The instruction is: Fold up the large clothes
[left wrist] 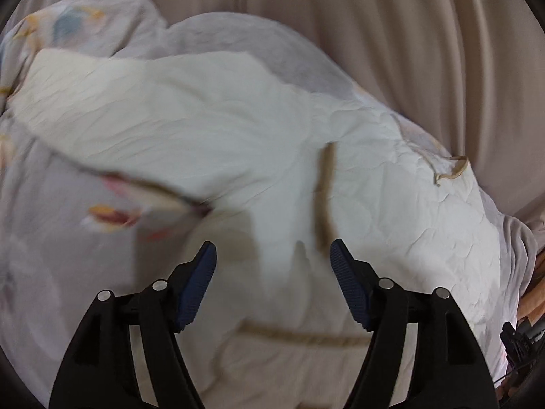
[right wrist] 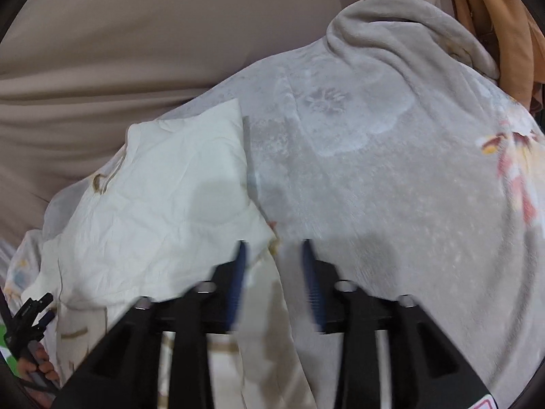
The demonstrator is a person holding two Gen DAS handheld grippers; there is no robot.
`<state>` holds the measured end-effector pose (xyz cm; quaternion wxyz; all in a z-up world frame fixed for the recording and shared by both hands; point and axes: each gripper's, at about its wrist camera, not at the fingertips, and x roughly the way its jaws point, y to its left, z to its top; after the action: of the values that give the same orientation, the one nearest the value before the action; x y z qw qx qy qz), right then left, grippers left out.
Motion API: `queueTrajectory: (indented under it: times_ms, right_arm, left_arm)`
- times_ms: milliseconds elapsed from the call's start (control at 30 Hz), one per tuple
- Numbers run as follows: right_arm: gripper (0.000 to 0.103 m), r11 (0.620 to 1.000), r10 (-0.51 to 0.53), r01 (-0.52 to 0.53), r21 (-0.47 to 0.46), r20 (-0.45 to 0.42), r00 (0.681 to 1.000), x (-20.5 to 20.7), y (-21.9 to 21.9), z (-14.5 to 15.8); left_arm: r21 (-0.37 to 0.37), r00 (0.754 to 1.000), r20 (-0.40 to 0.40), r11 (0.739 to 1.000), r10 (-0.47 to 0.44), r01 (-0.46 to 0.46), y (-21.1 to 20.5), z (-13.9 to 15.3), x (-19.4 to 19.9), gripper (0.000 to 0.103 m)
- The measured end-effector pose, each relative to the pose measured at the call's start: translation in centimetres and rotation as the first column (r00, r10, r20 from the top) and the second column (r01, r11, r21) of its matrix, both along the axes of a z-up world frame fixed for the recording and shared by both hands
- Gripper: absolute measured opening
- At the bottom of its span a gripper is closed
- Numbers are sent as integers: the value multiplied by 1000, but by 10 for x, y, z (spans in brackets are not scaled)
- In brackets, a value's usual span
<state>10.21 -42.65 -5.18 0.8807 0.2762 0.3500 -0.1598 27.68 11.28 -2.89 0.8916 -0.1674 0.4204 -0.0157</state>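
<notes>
A cream-white garment (left wrist: 238, 129) with tan trim lies crumpled on a grey flowered blanket (left wrist: 68, 245). My left gripper (left wrist: 273, 252) is open just above the garment, with a tan strip (left wrist: 325, 191) between its fingers and nothing held. In the right wrist view the same garment (right wrist: 153, 204) lies at the left on the blanket (right wrist: 391, 187). My right gripper (right wrist: 274, 248) is open over the garment's right edge, where it meets the blanket, and is empty. The left gripper (right wrist: 29, 320) shows at the far left in a hand.
Beige curtain folds (left wrist: 408, 51) hang behind the bed, and they also show in the right wrist view (right wrist: 119, 51). An orange cloth (right wrist: 494, 17) hangs at the upper right. The blanket's bunched grey edge (right wrist: 391, 24) rises at the back.
</notes>
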Motion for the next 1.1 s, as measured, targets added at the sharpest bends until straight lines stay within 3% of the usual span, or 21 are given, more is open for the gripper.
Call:
queueTrajectory:
  times_ms: [167,267,333,400,467,567,733,800,867,933,967,1000,1033,1100]
  right_arm:
    - [62,990,96,-83,116,-110,989,-42,39,-29]
    - [62,979,141,-112,171,-166,976,-64,56,-47]
    - [57,983,141,-117,144,-164,976,-70,66,-45]
    - [21,980,164,-142,139,-157,974,-69,74,-40]
    - [11,982,169,-155,104,-150,974,-72,79,-29]
    - [7,981,189,-179,79,-139,972,-101,79,-14]
    - [7,971,237,-219,95,-270,933,-174,88,-18]
    - [9,967,249,-220,125,-326,912,-204,93,-26]
    - [16,972,227,-190,137,-347,910,-221,91,-23]
    - [20,985,169,-151,81,-305,937,-219,83,-3]
    - [27,989,145,-137,48,-253,957,-209,76,13]
    - [42,991,132,-129,26,-206,970,-197,69,25]
    - [49,992,123,-124,5,-163,979,-181,63,35]
    - [51,993,112,-116,-39,-91,990,-137,48,50]
  left_arm:
    - [-21,992,-120,999,32,-35,52,-18,-51,73]
    - [-63,976,-218,997,25,-40,68,-37,-79,72]
    - [-27,978,-208,1000,4,-10,63,-39,-92,60]
    - [-31,973,-224,998,-52,47,52,-38,-96,20]
    - [-22,973,-220,997,-74,71,45,-30,-103,8]
    - [18,972,-204,992,-119,125,39,-15,-125,6]
    - [16,932,-325,985,-160,174,54,-18,-206,7]
    - [10,918,-375,989,-131,146,62,-22,-239,11]
    - [4,924,-373,995,-87,95,69,-13,-252,14]
    - [-5,955,-295,999,-37,37,72,13,-247,16]
    - [-11,968,-248,999,-33,32,69,27,-239,24]
    - [-18,979,-199,999,-43,40,63,40,-225,39]
    - [-31,986,-152,998,-64,60,53,51,-207,45]
    - [-54,991,-86,994,-104,100,31,60,-167,61]
